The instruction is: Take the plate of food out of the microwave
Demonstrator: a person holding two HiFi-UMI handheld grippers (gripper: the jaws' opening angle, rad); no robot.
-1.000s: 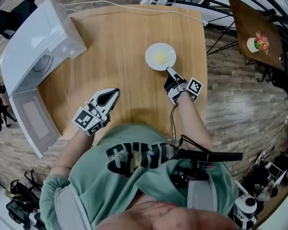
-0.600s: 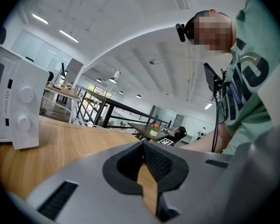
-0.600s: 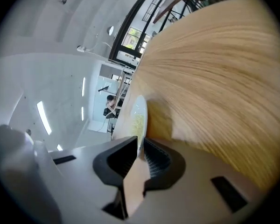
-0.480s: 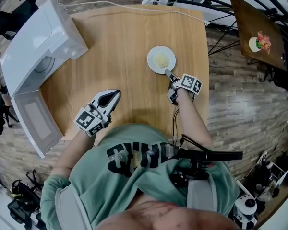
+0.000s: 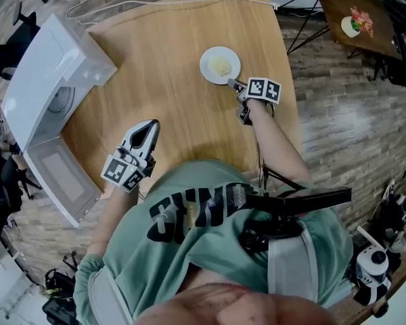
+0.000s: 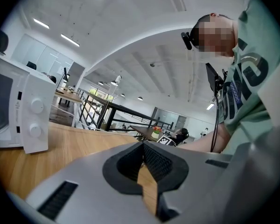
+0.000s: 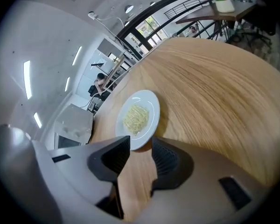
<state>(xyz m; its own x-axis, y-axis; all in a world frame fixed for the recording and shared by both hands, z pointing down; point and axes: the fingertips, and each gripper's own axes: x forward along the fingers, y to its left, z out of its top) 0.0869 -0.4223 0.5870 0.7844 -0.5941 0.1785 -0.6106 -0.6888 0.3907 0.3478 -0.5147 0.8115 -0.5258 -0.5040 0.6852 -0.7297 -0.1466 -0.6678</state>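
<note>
A white plate (image 5: 220,65) with pale yellow food rests on the wooden table (image 5: 176,39), far right of middle. My right gripper (image 5: 234,84) is just short of its near rim. In the right gripper view the plate (image 7: 137,118) lies just beyond the fingertips. My right gripper (image 7: 141,154) has its jaws opening and the pads touch nothing. The white microwave (image 5: 47,90) stands at the table's left with its door (image 5: 61,178) swung open. My left gripper (image 5: 149,128) hovers over the table's near left, shut and empty, its tips (image 6: 142,146) together.
A white cable (image 5: 162,0) runs along the table's far edge. The microwave's knob side (image 6: 35,118) shows to the left of the left gripper. Beyond the table's right edge is wooden floor, with a dark side table (image 5: 355,19) carrying a flower pot.
The right gripper's jaws have parted at the plate's near rim, and its marker cube has rolled upward. The plate stays on the table. The left gripper has hardly moved.
</note>
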